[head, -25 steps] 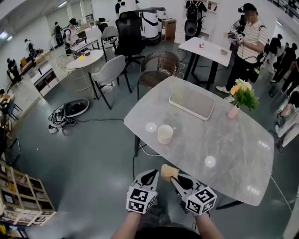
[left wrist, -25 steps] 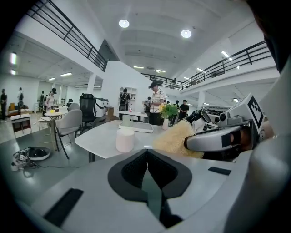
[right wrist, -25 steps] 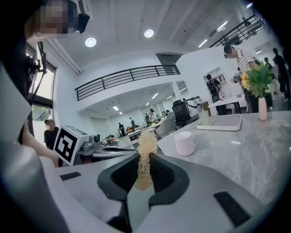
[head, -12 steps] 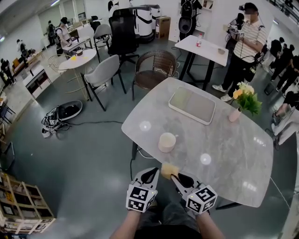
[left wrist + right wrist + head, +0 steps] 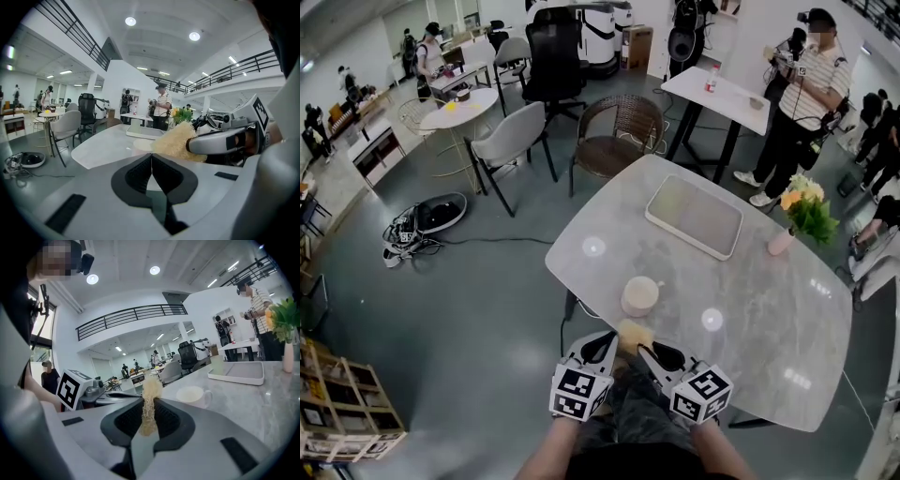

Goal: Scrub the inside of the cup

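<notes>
Left gripper (image 5: 602, 345): jaws clenched tip to tip with nothing between them; held at the near rim of the surface, at 7 o'clock from the cup, its marker cube toward the person.
Right gripper (image 5: 645, 351): jaws grasping the scrubber by its lower end; it sits just beside the left gripper, at that gripper's 3 o'clock, and the two tips lean toward each other.
Scrubber (image 5: 633, 334): a pale yellow, fibrous pad pinched thin where the jaws hold it, its bushy free end sticking out past the jaw tips; it lies at 6 o'clock from the cup, near it but outside it.
Cup (image 5: 639, 295): cream-coloured, upright, mouth up, standing on the surface at 12 o'clock from the two grippers; in the right gripper view its handle shows on its right side. Neither gripper touches it.
Tray (image 5: 695, 216): flat, pale, rounded rectangle at 1 o'clock from the cup, well apart from it.
Vase (image 5: 780, 242): small and pink, holding yellow flowers and green leaves, at 3 o'clock from the tray near the far right rim.
Surface (image 5: 759, 309): grey marbled top with rounded corners, bright ceiling-light reflections on it.
Surroundings: chairs (image 5: 508, 141) and other tables at 10 to 12 o'clock; a person in a striped shirt (image 5: 806, 89) stands at 1 o'clock.
</notes>
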